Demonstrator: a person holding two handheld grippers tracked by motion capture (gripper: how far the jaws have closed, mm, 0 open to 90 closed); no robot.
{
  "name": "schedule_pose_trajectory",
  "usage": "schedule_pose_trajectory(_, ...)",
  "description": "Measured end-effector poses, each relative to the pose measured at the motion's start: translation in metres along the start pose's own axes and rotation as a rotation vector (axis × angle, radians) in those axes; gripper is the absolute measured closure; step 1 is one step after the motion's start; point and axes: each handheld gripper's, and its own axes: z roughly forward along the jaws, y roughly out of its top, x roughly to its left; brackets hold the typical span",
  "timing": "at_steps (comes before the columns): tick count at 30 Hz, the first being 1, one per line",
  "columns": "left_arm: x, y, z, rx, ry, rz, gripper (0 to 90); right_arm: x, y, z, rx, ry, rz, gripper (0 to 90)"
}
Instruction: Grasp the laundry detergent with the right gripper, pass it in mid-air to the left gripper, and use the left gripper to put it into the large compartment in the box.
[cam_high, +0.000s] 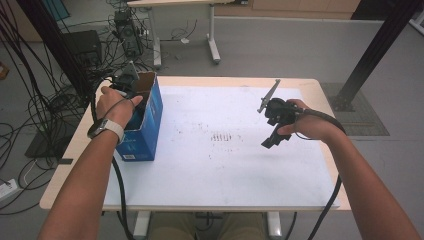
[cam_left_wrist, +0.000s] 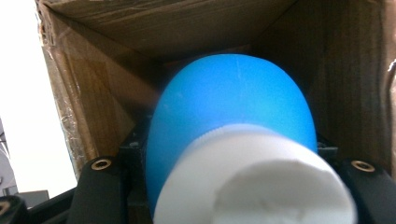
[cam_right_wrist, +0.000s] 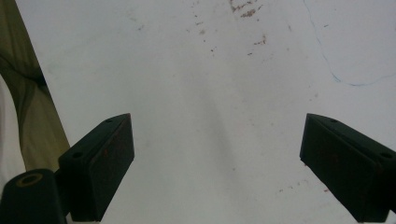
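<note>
A blue cardboard box (cam_high: 150, 125) stands open-topped at the table's left side. My left gripper (cam_high: 131, 87) reaches down into it from above. In the left gripper view, a rounded blue object (cam_left_wrist: 233, 102) with a white end (cam_left_wrist: 254, 182) sits clamped between the jaws, inside the box's brown walls (cam_left_wrist: 93, 93). My right gripper (cam_high: 272, 137) hovers over the right half of the white table sheet (cam_high: 225, 170). Its jaws stand wide apart, and between its pads (cam_right_wrist: 100, 163) lies bare sheet (cam_right_wrist: 215, 93).
Small brown marks (cam_high: 227, 136) dot the sheet's middle. Tangled cables (cam_high: 45, 105) cover the floor at the left. A second table (cam_high: 185, 30) stands behind, and a black post (cam_high: 370, 55) rises at the right.
</note>
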Motion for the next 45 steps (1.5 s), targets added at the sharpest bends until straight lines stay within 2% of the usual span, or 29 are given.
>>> schedule_pose_trajectory(29,0.0027,-0.0013,-0.0007,-0.016,-0.007,0.011,36.7,0.0013,0.0017,0.0015,0.004,0.003,-0.002,9.6)
schedule_pose_trajectory(40,0.0025,-0.001,-0.002,-0.024,-0.033,0.022,29.0,0.0034,0.0034,0.0022,0.006,0.004,-0.006,9.5)
schedule_pose_trajectory(45,0.0038,-0.0019,-0.0055,-0.047,-0.044,0.021,28.6,0.0034,0.0024,0.0023,0.002,0.004,-0.007,9.4)
